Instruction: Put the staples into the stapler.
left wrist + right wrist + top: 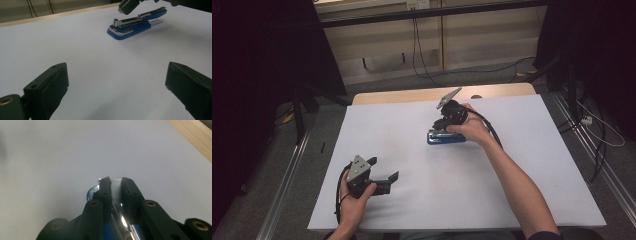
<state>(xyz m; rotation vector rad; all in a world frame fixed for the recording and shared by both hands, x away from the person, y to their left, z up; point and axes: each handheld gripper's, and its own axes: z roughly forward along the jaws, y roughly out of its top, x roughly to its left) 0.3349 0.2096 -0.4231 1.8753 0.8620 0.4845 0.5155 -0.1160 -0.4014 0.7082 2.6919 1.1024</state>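
Resting near the worktop's (377, 115) front-left corner, the left claw (384, 172) stands spread and empty. Farther back, toward the middle of the far edge, the right claw (116, 188) pinches a white strip of staples (116, 187) over the blue stapler (446, 137), which lies open on the worktop. Judged best: keep the strip level and aligned with the metal channel (128, 22), lowering slowly.

White sheet (522, 175) covers the wooden table (412, 95), bare wood strip along far edge. Black cables (419, 55) hang down the beige back wall (482, 40). Dark curtains (267, 55) both sides, grey floor (277, 165).
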